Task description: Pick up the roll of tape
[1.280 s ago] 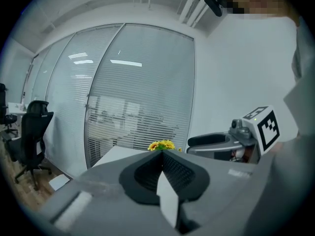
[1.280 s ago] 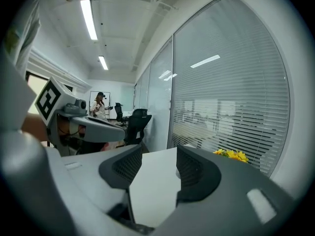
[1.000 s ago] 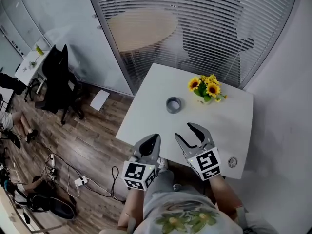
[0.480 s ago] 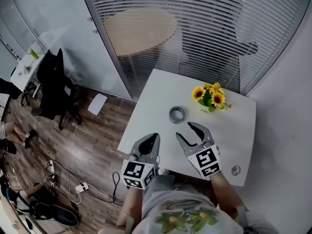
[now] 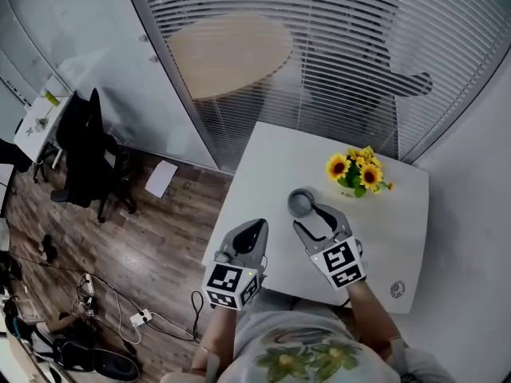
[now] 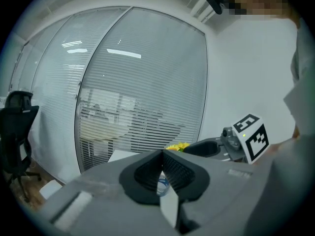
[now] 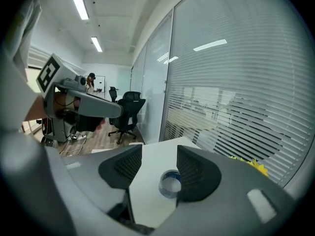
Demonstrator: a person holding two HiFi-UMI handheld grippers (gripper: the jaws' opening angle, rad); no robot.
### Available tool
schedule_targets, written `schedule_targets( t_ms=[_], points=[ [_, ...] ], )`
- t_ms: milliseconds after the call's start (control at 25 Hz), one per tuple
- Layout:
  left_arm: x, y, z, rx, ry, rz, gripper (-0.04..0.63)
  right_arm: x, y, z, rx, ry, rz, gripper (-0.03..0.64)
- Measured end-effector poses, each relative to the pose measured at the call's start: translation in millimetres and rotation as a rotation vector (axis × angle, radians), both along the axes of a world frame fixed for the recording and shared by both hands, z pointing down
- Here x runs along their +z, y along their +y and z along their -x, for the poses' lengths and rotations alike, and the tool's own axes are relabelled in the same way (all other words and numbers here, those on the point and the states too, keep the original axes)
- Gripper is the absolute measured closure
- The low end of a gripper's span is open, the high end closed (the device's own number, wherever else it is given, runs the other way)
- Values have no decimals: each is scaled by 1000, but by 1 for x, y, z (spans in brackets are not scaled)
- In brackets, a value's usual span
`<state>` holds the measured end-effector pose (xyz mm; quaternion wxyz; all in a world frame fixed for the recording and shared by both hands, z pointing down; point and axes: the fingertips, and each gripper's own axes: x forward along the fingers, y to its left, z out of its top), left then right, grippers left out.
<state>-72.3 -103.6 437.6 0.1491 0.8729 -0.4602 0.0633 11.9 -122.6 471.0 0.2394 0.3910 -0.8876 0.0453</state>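
Observation:
The grey roll of tape [image 5: 300,203] lies flat on the white table [image 5: 263,174], left of the sunflowers. My right gripper [image 5: 305,215] is open just on the near side of the roll, with its farther finger close beside it. In the right gripper view the tape [image 7: 170,183] shows low between the open jaws, close to the right pad [image 7: 194,173], and nothing is held. My left gripper [image 5: 257,225] hovers at the table's near left edge, shut and empty. Its pads [image 6: 172,168] meet in the left gripper view.
A small pot of sunflowers [image 5: 358,172] stands at the back right of the table, and a small round object [image 5: 397,290] lies at the near right corner. A glass wall with blinds [image 5: 335,46] runs behind the table. On the left, wood floor holds an office chair [image 5: 88,146] and cables.
My right gripper has moved forward across the table up to the tape roll, still open. The left gripper stays shut at the near edge.

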Motion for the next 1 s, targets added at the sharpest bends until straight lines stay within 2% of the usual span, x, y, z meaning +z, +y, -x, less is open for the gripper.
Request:
schedule_targets(
  t_ms=[400, 1000],
  points=[
    [19, -31, 2, 36, 23, 31, 589, 46, -24, 4, -11, 86, 94, 405],
    [55, -51, 1, 52, 34, 95, 589, 123, -42, 12, -81, 253, 215, 405]
  ],
)
